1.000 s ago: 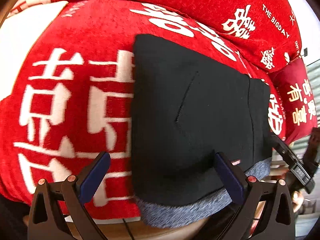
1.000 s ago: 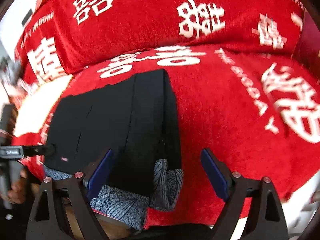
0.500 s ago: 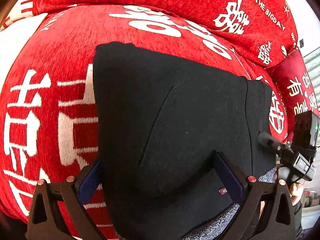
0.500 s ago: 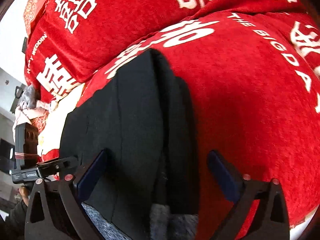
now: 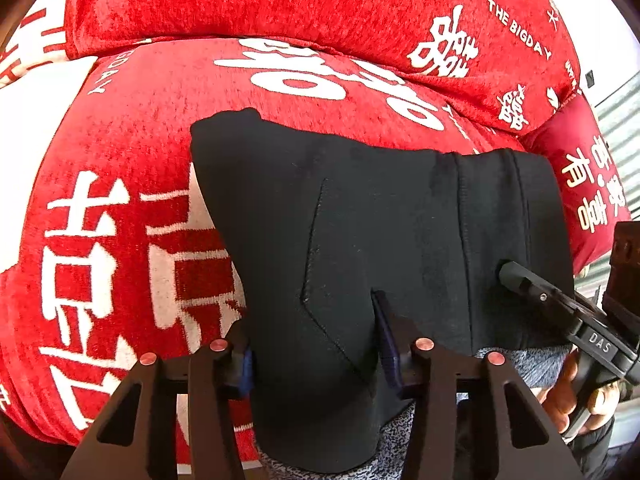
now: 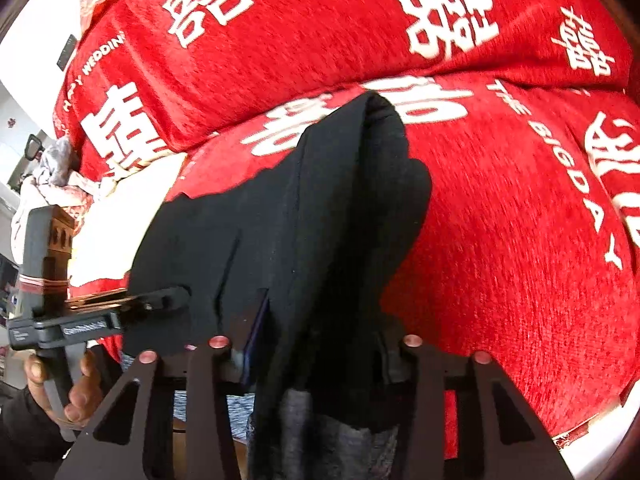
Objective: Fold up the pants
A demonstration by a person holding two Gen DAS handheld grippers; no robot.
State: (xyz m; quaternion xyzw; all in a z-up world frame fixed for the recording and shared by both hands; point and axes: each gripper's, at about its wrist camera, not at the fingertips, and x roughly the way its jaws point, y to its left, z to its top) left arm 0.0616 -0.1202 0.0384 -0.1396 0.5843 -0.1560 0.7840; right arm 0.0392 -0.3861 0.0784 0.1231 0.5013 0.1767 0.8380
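**Both grippers pinch the near edge of the black pants on the red sofa**

On the red sofa cover [image 5: 132, 136], printed with large white characters, the black pants [image 5: 360, 216] lie folded into a compact block, with a grey lining showing along the near edge.

Seen from the left wrist, the left gripper [image 5: 316, 344] has its jaws closed in on a bunch of the black cloth near the left end of the pants; the fabric fills the gap between the two blue-padded fingers [image 5: 386, 344] and rises in a ridge between them. A slit pocket line runs down the cloth just above the grip. At the right edge of that view the right gripper [image 5: 520, 280] comes in from the side, its tip touching the pants, held by a hand [image 5: 568, 392].

From the right wrist, the right gripper [image 6: 316, 344] likewise has its jaws clamped on the pants [image 6: 332, 216], which stand up between the fingers in a tall fold reaching toward the back cushion [image 6: 320, 32]. The left gripper [image 6: 160, 300] shows at the left, its tip against the cloth, with the other hand [image 6: 76, 392] around its handle.
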